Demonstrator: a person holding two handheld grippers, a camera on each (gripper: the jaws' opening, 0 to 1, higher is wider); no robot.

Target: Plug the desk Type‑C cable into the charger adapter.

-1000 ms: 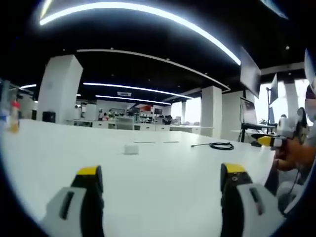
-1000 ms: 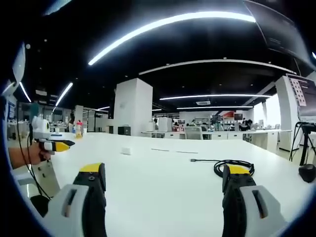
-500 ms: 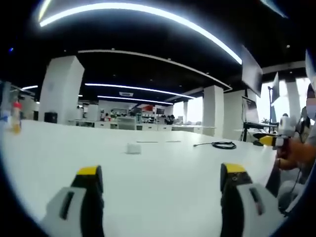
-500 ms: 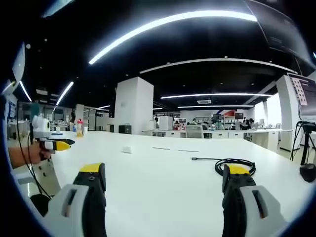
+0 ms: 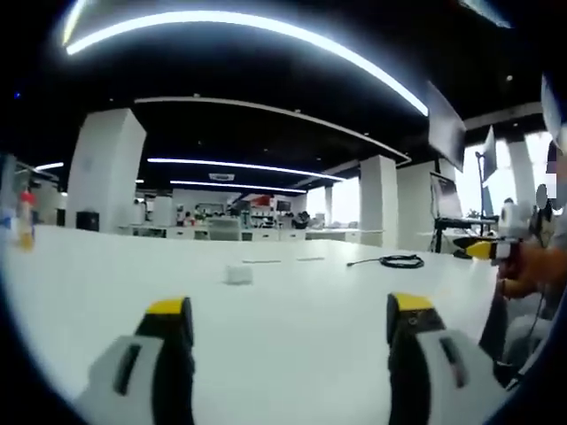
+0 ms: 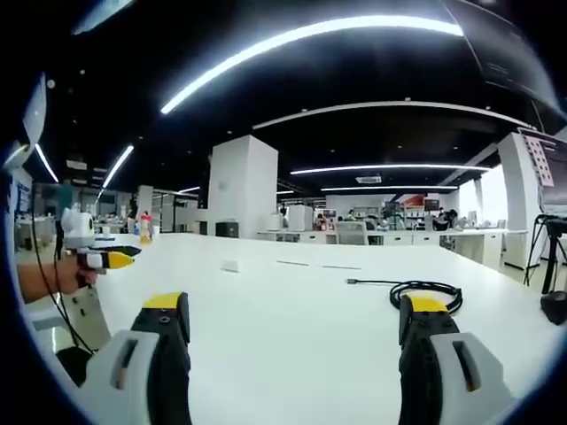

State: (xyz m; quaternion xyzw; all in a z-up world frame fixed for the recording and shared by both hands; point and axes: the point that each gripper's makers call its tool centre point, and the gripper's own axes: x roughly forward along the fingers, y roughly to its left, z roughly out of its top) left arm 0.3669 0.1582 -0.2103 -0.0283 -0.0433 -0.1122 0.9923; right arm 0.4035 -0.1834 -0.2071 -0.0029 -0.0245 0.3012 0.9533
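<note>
— What was the room like from where I stood?
— An open office: dark ceiling (image 6: 372, 75) with long light strips (image 5: 266, 27), white pillars (image 6: 241, 186), desks (image 6: 443, 239) beyond my white table's (image 6: 292, 319) far edge, bright windows (image 5: 532, 181).

The white desk (image 6: 292, 328) lies bare across its near and middle stretch, so either gripper has open passage forward from the near edge. Toward the far edge only a small white adapter (image 5: 237, 274) sits alone at mid-desk, and a coiled black cable (image 6: 425, 293) lies apart from it toward the right edge, with open surface between them. At the far left corner stand a few bottles (image 5: 25, 221), well clear of both.
</note>
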